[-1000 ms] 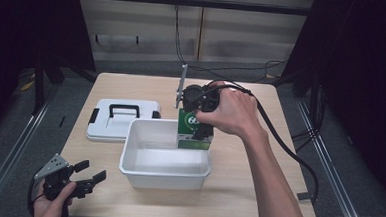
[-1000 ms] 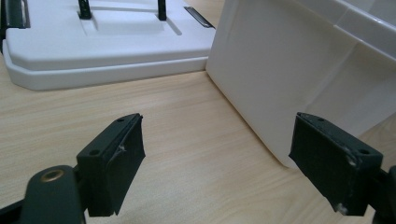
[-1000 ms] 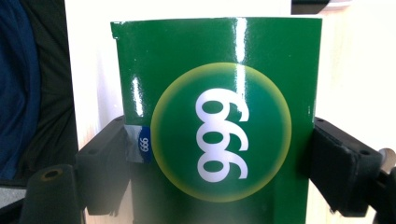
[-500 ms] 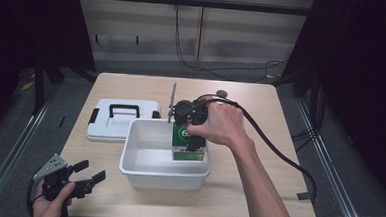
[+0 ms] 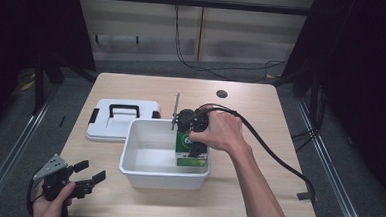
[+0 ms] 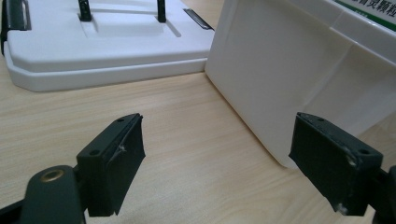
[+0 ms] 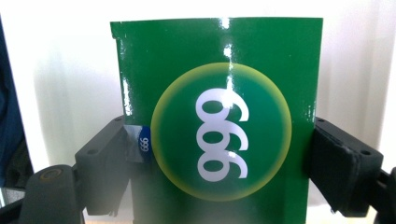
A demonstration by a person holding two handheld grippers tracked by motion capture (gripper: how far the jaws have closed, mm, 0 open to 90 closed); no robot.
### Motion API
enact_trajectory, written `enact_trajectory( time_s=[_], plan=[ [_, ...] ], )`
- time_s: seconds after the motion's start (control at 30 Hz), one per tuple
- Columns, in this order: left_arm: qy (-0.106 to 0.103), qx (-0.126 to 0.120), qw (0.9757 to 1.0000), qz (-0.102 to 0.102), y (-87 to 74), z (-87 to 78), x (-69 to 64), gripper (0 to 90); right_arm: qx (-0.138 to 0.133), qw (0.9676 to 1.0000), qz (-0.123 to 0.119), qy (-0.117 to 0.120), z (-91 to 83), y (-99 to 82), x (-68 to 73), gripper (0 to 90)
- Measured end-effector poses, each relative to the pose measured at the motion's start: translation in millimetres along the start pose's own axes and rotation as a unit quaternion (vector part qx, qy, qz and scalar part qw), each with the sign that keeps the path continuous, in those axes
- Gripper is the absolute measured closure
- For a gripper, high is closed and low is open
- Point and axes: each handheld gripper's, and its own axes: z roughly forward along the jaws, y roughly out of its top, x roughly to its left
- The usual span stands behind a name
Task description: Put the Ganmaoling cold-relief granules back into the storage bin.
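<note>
The right gripper (image 5: 193, 147) clamps a green box (image 5: 191, 151) inside the white bin (image 5: 142, 173) at its right end; the left gripper (image 5: 85, 175) rests wide apart at the counter's (image 5: 260, 117) near-left corner.

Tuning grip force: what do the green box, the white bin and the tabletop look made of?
Green box: probably glossy printed cardboard; sharp glare streaks, crisp flat edges. White bin: looks like moulded plastic, smooth and semi-gloss; rounded corners, thin walls. Tabletop: pale wood-grain surface, matte; laminate or real wood can't be told.
</note>
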Motion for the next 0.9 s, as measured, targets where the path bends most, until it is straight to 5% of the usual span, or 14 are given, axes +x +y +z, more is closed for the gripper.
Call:
enact_trajectory(
  time_s=[0.9],
  plan=[
    [0.0,-0.001,1.0,0.001,0.1,-0.7,0.5,17.2,0.01,0.9999,-0.003,0.012,32.6,1.9,-2.1,15.4]
  ],
)
